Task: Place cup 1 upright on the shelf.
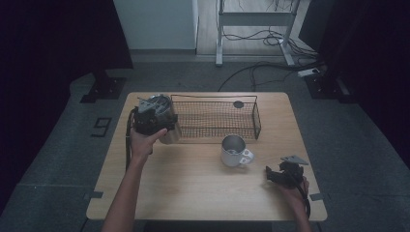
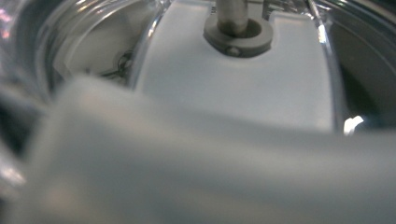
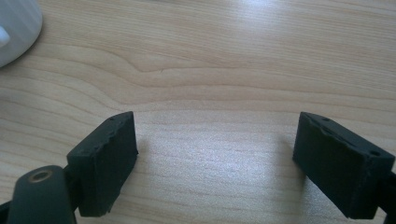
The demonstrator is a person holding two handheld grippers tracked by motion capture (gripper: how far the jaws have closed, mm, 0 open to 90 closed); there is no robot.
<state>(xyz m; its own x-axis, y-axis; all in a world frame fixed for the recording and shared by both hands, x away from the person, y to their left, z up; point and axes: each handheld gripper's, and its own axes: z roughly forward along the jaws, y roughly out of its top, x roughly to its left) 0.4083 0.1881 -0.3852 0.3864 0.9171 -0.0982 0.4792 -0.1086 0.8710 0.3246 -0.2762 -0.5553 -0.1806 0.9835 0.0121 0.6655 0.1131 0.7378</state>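
Hovering at the left end of the wire basket (image 1: 215, 118), the left gripper (image 1: 153, 117) sits against a clear jar (image 1: 170, 131) left of centre in the high view; whether its fingers are clenched, I cannot tell. Lower right, the right gripper (image 1: 280, 175) rests on the table (image 1: 193, 183), fingers (image 3: 105, 161) released, near the white mug (image 1: 234, 151).
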